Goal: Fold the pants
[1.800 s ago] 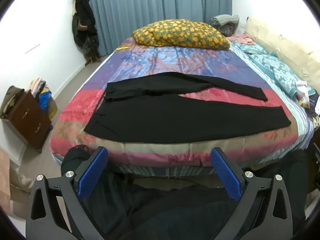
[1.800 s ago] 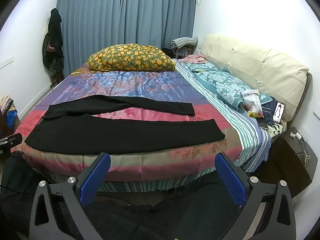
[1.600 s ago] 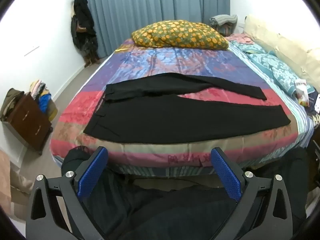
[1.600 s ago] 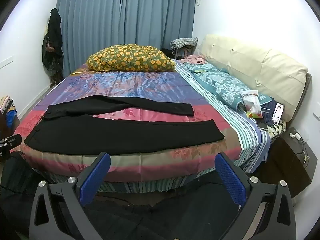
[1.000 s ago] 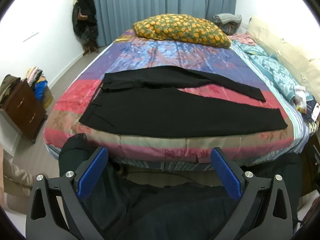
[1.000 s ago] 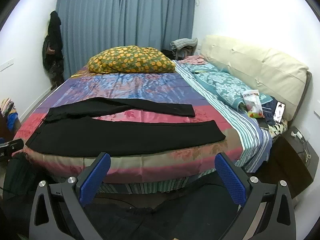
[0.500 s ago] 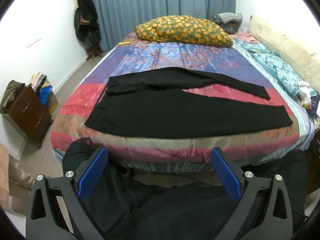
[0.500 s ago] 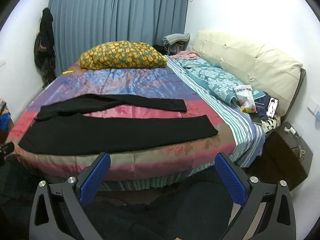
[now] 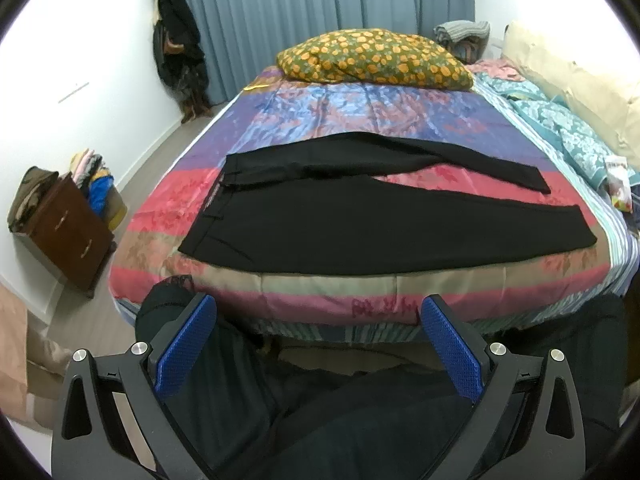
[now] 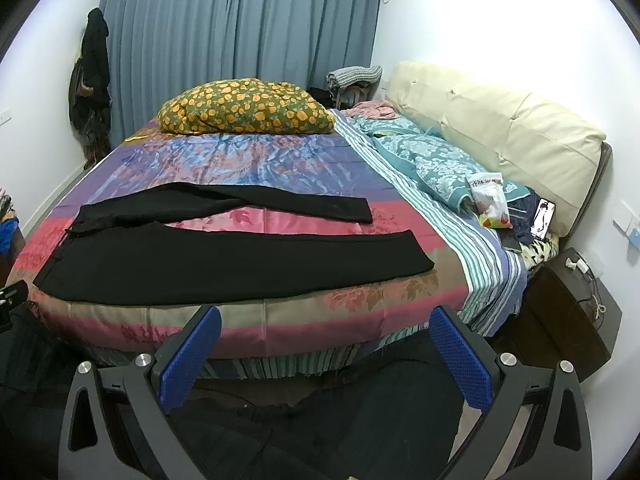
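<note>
Black pants [image 9: 360, 224] lie flat across the colourful bedspread, waistband at the left, both legs spread apart and running to the right. They also show in the right wrist view [image 10: 224, 256]. My left gripper [image 9: 316, 344] is open and empty, held short of the bed's near edge, well back from the pants. My right gripper [image 10: 324, 352] is open and empty too, also in front of the bed's near edge, below the leg ends.
A yellow-flowered pillow [image 10: 248, 108] lies at the far end of the bed. A teal quilt [image 10: 432, 160], a snack bag [image 10: 492, 204] and a phone [image 10: 542, 218] lie at the right by a cream headboard [image 10: 500, 128]. A brown drawer unit [image 9: 68, 232] stands left; a dark nightstand [image 10: 568, 308] right.
Both grippers have shifted slightly toward the bed, so the pants look a little nearer. Both stay open. The pants have not moved.
</note>
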Tool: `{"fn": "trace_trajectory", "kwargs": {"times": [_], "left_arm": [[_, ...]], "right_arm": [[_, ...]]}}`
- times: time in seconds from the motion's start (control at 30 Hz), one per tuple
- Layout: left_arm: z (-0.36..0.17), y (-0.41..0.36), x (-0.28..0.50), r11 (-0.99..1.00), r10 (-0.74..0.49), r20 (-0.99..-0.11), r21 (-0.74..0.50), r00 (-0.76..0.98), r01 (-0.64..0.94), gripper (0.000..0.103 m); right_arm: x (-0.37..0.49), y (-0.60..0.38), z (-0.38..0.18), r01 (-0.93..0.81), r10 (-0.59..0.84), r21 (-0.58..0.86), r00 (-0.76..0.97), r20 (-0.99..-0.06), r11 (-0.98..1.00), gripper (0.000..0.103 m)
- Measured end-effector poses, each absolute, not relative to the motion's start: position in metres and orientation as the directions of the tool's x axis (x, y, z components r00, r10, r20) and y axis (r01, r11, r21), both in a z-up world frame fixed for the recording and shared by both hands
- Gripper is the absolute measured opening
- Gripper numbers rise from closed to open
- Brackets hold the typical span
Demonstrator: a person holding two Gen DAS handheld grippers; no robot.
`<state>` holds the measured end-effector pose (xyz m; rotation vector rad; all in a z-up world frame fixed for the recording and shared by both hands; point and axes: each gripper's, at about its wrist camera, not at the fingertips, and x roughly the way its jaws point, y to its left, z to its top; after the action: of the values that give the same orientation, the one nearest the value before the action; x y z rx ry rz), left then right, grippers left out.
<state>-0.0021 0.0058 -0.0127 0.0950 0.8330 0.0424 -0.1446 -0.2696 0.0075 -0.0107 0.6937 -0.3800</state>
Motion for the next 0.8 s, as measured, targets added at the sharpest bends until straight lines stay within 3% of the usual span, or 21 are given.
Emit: {"fn": "trace_trajectory", "kwargs": {"times": [0.8], "left_arm": [[-0.019, 0.0106, -0.0004, 0.995, 0.077, -0.754, 0.097, 0.653, -0.005, 0.102]], "right_arm": [[-0.1383, -0.2639, 0.0043, 0.321, -0.337, -0.146, 0.692, -0.639, 0.936, 0.103]]}}
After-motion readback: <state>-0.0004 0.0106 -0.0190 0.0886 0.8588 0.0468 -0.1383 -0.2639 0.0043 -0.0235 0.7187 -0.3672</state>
